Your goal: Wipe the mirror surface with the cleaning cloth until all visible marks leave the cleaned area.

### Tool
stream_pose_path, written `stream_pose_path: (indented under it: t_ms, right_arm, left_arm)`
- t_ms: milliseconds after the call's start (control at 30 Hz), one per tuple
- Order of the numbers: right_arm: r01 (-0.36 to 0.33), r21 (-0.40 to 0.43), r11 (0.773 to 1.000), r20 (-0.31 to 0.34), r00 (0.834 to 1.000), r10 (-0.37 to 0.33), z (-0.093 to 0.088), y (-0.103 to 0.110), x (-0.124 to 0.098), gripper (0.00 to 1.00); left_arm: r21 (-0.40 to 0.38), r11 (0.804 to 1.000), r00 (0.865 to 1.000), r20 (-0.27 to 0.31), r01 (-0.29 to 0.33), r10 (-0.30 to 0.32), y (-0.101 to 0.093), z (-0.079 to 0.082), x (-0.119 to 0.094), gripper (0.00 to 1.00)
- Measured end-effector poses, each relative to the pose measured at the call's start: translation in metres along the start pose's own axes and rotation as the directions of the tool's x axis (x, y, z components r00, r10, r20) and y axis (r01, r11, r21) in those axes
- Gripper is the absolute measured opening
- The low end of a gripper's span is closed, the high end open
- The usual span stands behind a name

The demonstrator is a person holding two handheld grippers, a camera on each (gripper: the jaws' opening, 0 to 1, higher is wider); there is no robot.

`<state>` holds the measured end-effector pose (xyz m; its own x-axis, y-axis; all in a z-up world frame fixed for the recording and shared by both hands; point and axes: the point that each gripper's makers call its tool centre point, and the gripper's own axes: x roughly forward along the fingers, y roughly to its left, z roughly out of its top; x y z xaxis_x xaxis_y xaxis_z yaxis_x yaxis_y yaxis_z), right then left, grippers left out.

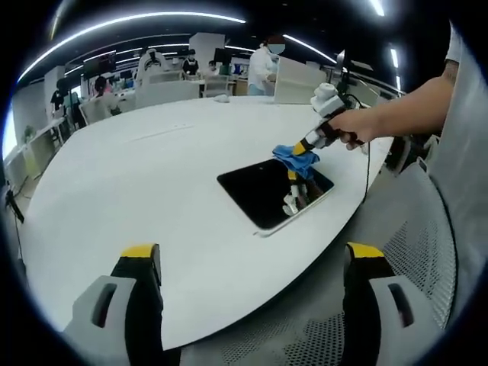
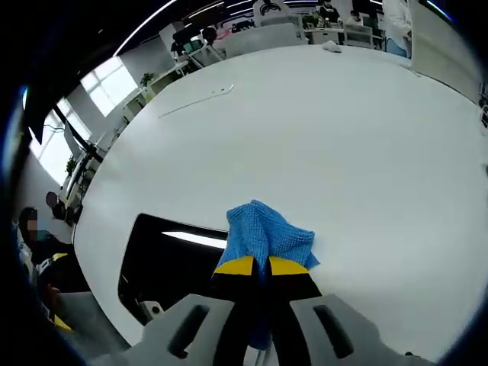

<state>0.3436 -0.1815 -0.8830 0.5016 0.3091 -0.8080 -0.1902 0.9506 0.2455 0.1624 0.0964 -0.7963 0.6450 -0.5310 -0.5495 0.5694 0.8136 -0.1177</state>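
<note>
A dark rectangular mirror (image 1: 263,194) lies flat on the white table (image 1: 145,175) near its right edge. In the left gripper view the right gripper (image 1: 305,149), held by a person's hand, presses a blue cleaning cloth (image 1: 296,158) onto the mirror's far corner. The right gripper view has that gripper (image 2: 261,266) shut on the blue cloth (image 2: 263,232), with the mirror (image 2: 164,263) just to the left of it. My left gripper (image 1: 252,255) stands open over the table's near edge, its yellow-tipped jaws wide apart and well short of the mirror.
A mesh office chair (image 1: 412,252) sits beside the table at the right. Several people work at desks (image 1: 168,84) in the background beyond the table. A thin cable or pen (image 2: 194,101) lies far out on the table.
</note>
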Motion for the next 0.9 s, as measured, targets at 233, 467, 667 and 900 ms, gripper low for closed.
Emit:
stream_pose_path:
  t_ms: [233,467,667,900]
  right_arm:
    - [0.002,-0.006,1.000,-0.003,1.000,-0.002,0.004,0.003,-0.003,0.00]
    - [-0.020,-0.005,1.000,0.013,1.000,0.020,0.005,0.000,-0.001,0.00]
    - [-0.028,-0.029,0.999,0.038,0.999,0.029,0.012,-0.005,-0.009,0.00]
    - [-0.031,-0.014,0.999,0.081,0.996,0.032,0.013,-0.008,-0.047,0.00]
  left_arm:
    - [0.000,1.000,1.000,-0.006,-0.001,0.001,-0.002,0.001,0.000,0.99]
    - [-0.001,1.000,1.000,-0.012,-0.002,0.002,-0.001,0.000,0.000,0.99]
    - [0.001,1.000,1.000,-0.011,-0.002,0.002,-0.001,0.000,0.000,0.99]
    - [-0.028,1.000,1.000,-0.009,-0.012,0.011,0.001,0.003,-0.001,0.99]
